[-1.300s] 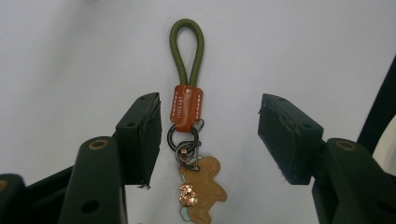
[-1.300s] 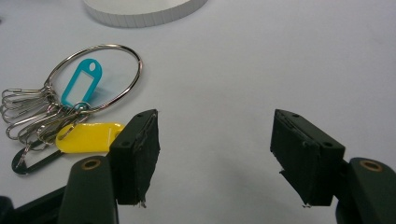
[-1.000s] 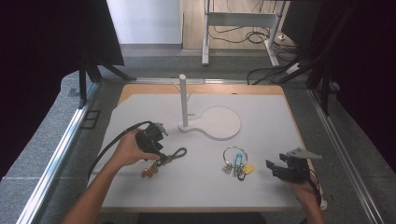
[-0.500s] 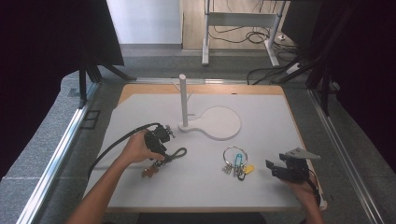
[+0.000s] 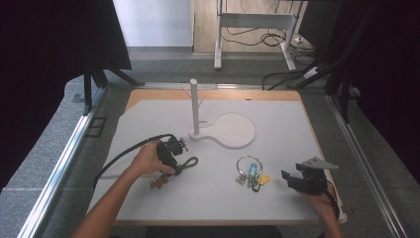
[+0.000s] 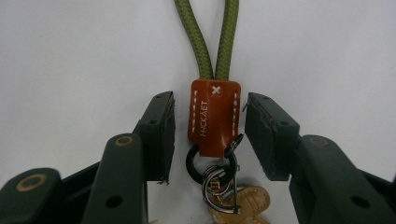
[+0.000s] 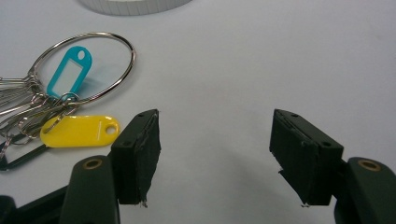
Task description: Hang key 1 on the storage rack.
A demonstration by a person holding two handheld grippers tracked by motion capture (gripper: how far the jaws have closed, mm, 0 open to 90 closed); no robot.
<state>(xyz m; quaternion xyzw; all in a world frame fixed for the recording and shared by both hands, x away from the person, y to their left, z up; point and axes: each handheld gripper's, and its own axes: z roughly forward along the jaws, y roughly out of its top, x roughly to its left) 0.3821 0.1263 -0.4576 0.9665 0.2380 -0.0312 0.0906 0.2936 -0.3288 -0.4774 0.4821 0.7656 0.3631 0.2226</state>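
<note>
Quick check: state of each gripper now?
Left gripper: open, just been closing around the leather tab, not yet touching.
Right gripper: open, holding nothing.

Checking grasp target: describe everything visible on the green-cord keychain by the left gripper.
The keychain lies flat on the white board: a doubled olive braided cord loop runs into a brown leather tab with white stitching and stamped lettering. Below it hang a black ring, a small metal split ring and a tan tag. The left gripper straddles the tab, its jaws just closing, small gaps either side, pads not yet touching.
</note>
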